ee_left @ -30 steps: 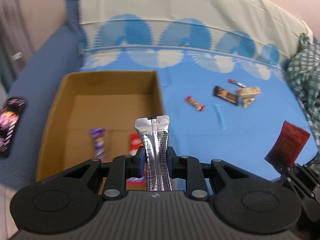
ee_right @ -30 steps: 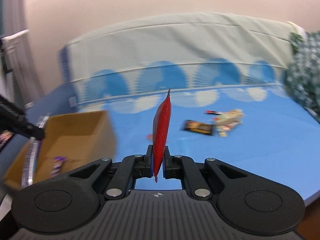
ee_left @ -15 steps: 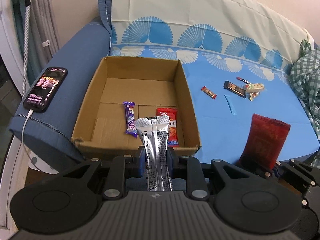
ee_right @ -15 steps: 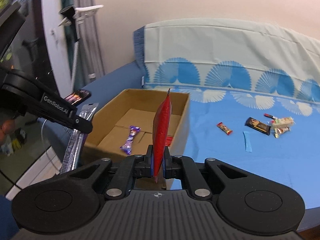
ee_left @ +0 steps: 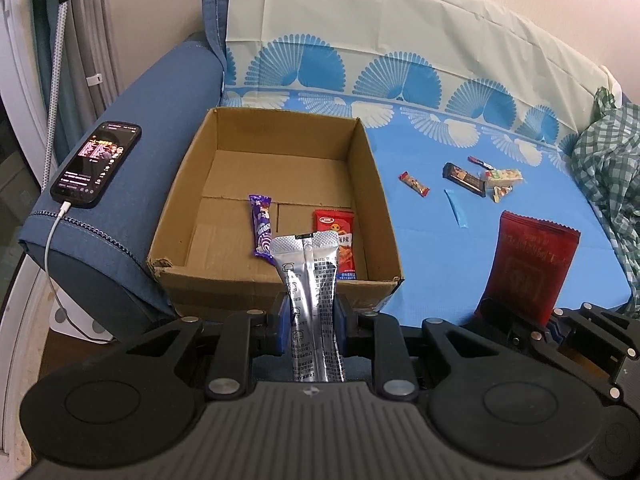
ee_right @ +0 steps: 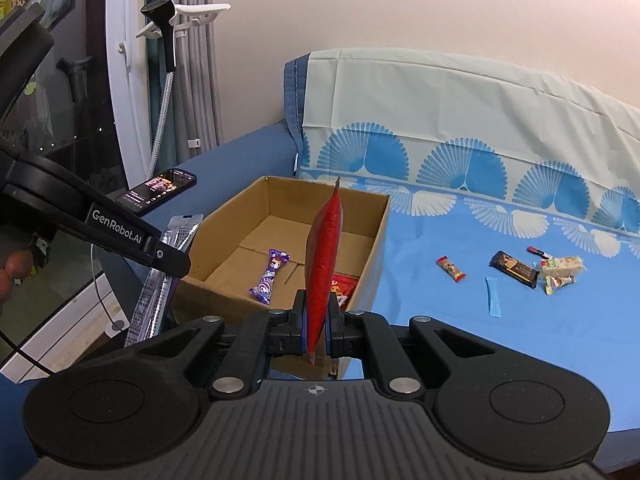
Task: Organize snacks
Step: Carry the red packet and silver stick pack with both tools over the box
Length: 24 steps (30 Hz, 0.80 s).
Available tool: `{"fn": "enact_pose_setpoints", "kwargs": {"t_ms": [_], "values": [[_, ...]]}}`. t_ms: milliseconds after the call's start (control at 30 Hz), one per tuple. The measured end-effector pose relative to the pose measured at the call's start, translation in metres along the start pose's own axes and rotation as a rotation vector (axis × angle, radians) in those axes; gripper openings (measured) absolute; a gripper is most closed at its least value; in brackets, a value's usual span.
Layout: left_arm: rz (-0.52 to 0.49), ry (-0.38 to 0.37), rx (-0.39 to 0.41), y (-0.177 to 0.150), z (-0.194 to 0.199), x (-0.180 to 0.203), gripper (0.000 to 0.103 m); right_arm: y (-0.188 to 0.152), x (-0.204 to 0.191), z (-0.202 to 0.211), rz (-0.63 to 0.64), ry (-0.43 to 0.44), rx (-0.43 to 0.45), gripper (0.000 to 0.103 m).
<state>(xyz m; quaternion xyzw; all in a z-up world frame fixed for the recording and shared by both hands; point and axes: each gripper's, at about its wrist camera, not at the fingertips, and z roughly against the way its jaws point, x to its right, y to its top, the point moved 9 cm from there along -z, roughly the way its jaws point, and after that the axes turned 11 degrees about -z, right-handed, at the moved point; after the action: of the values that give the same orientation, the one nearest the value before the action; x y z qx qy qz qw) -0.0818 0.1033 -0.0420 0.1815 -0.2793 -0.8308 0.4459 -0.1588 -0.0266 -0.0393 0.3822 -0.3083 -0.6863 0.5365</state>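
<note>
My left gripper (ee_left: 311, 320) is shut on a silver foil packet (ee_left: 308, 280) that stands upright just in front of the near wall of an open cardboard box (ee_left: 276, 284). Inside the box lie a purple wrapped bar (ee_left: 262, 226) and a red snack packet (ee_left: 338, 236). My right gripper (ee_right: 317, 324) is shut on a dark red packet (ee_right: 323, 264), seen edge-on, held near the box's right front corner (ee_right: 372, 264). That red packet (ee_left: 530, 264) also shows face-on at the right of the left wrist view. Several small snacks (ee_left: 466, 178) lie scattered on the blue sofa cover.
A phone (ee_left: 96, 158) on a charging cable rests on the blue sofa arm left of the box. A green checked cloth (ee_left: 608, 184) is bunched at the sofa's far right. A garment steamer (ee_right: 168, 36) and curtains stand beyond the sofa arm. The left gripper (ee_right: 132, 240) reaches in from the left.
Both views have drawn back from the sofa: the box and snacks look farther off and the sofa arm, phone and curtains came into view. Both packets stay gripped. Since half a second ago little has shifted.
</note>
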Motion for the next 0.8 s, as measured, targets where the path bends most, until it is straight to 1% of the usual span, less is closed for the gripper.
{"fn": "enact_pose_setpoints", "kwargs": {"t_ms": [433,800], "values": [[0.023,-0.004,-0.027,0.002,-0.017,-0.010,0.024,-0.003,0.000,-0.016,0.004,-0.007,-0.053,0.008],[0.056,0.000,-0.038,0.017,-0.033,-0.031,0.025,-0.002,0.002,-0.038,-0.002,-0.013,-0.098,0.008]]}}
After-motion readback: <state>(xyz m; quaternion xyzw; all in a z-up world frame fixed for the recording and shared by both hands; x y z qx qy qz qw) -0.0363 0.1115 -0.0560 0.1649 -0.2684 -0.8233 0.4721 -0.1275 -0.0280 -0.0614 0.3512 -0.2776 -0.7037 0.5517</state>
